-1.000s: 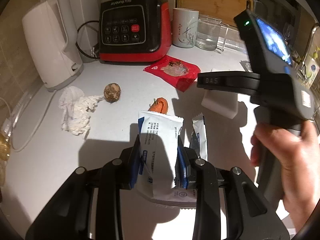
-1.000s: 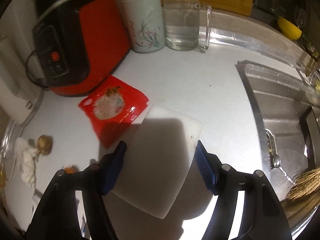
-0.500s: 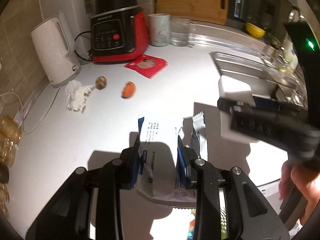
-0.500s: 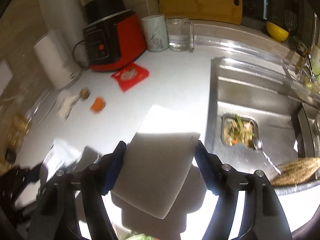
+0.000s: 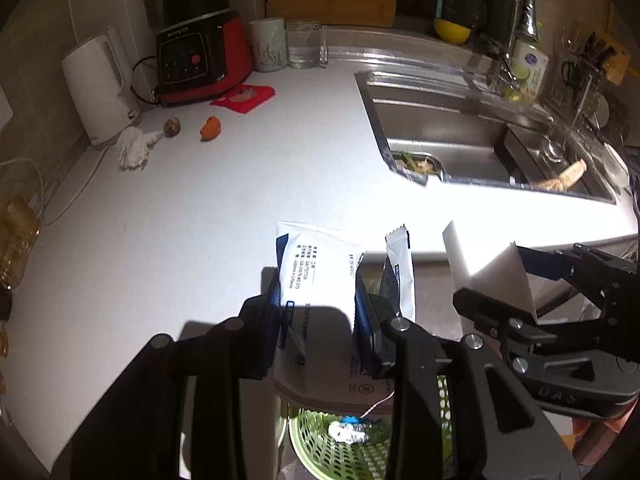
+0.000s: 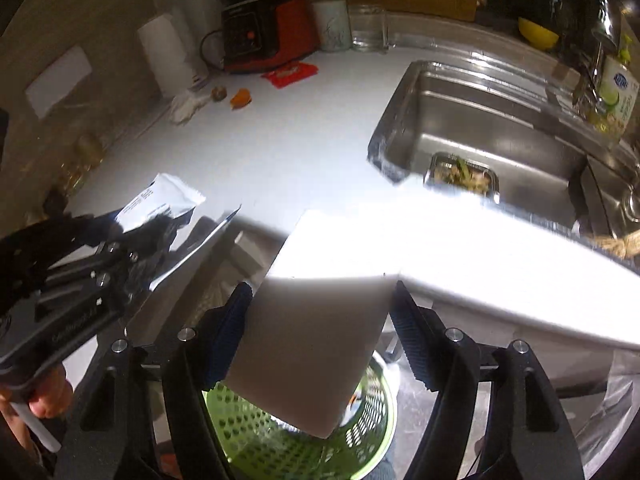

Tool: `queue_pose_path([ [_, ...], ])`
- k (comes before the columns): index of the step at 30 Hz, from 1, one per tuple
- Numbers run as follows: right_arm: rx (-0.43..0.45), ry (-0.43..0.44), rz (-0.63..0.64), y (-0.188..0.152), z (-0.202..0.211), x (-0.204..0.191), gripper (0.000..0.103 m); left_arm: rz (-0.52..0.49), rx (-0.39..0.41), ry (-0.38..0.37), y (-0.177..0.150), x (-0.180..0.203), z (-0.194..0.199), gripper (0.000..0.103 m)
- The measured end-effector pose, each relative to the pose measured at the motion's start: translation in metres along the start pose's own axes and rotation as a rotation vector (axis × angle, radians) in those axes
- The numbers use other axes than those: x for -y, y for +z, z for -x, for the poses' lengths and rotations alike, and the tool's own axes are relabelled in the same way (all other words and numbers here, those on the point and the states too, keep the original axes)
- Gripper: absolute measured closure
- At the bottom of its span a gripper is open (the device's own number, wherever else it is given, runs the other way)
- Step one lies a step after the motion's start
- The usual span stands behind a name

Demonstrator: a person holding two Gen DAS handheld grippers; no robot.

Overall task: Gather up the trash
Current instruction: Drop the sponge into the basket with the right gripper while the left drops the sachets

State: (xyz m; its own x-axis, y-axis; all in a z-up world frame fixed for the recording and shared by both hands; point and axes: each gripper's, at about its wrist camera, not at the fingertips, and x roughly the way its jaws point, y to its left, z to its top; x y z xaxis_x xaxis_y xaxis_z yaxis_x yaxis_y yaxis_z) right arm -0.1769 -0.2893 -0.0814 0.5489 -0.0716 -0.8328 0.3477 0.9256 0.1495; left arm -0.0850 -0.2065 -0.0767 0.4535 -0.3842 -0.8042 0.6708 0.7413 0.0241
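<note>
Release over green basket, the step in hand by the look of it. Left gripper clamped on white wrapper, second small sachet pinched at its 3 o'clock side; right gripper clamped across white foam block, basket below at 6 o'clock. Best centred over basket rim before opening, one side at a time. More trash far off at 11 o'clock: red packet, orange scrap, crumpled tissue.

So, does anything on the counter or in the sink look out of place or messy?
Yes. Near the kettle, a crumpled tissue, a brown round scrap and an orange peel piece lie loose on the counter. A red wrapper lies by the blender. The sink strainer holds food scraps.
</note>
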Motion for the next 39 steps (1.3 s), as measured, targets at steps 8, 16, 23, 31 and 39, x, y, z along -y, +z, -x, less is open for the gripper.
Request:
queue_pose_path([
  [8,-0.051,0.03,0.02,-0.052,0.01,-0.013,0.032,0.012,-0.052,-0.042,-0.051,0.009,0.01,0.071],
  [16,-0.074,0.042,0.048,-0.068,0.007,-0.023,0.032,0.034,-0.047,-0.053,-0.067,0.0,0.018,0.071],
  [23,-0.16,0.052,0.075,-0.079,-0.018,-0.032,0.013,0.051,-0.066,-0.049,-0.076,-0.008,0.015,0.071],
  [31,-0.113,0.022,0.044,-0.066,-0.003,-0.018,0.003,0.059,-0.073,-0.051,-0.078,-0.012,0.014,0.071],
  [39,-0.077,-0.023,0.0,-0.058,0.007,0.007,0.003,0.019,-0.088,-0.073,-0.081,0.003,0.012,0.071],
])
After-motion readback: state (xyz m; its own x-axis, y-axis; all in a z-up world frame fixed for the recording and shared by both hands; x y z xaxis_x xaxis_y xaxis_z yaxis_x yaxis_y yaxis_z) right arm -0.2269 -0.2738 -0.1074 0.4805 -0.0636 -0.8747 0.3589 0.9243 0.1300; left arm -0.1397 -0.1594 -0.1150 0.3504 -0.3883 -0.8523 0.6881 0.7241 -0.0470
